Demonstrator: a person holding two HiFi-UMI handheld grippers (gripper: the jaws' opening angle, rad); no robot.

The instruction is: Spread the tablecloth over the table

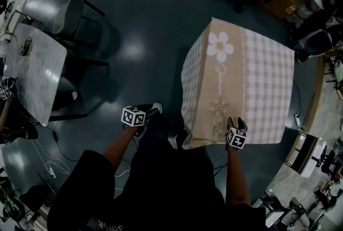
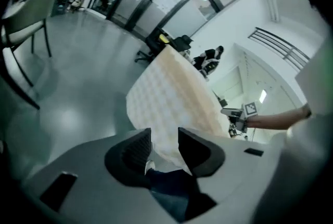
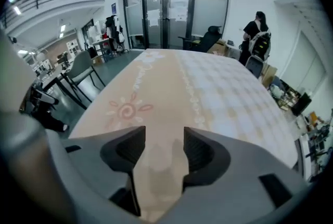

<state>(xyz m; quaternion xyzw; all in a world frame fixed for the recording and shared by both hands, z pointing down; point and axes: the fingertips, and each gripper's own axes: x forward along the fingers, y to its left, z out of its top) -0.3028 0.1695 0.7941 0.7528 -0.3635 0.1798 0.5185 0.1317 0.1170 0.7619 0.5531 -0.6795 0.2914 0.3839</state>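
2 tongs agape, gripping nothing: left tongs off tablecloth, right tongs over it; script unreadable.

Black short-sleeved top (dark blue trousers)

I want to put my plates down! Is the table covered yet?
Nearly done. The beige-and-white checked fabric tablecloth with a daisy print lies spread flat and hangs down the sides. The left gripper is open, away from it; the right gripper is open over its near edge. Perhaps only smoothing is left.
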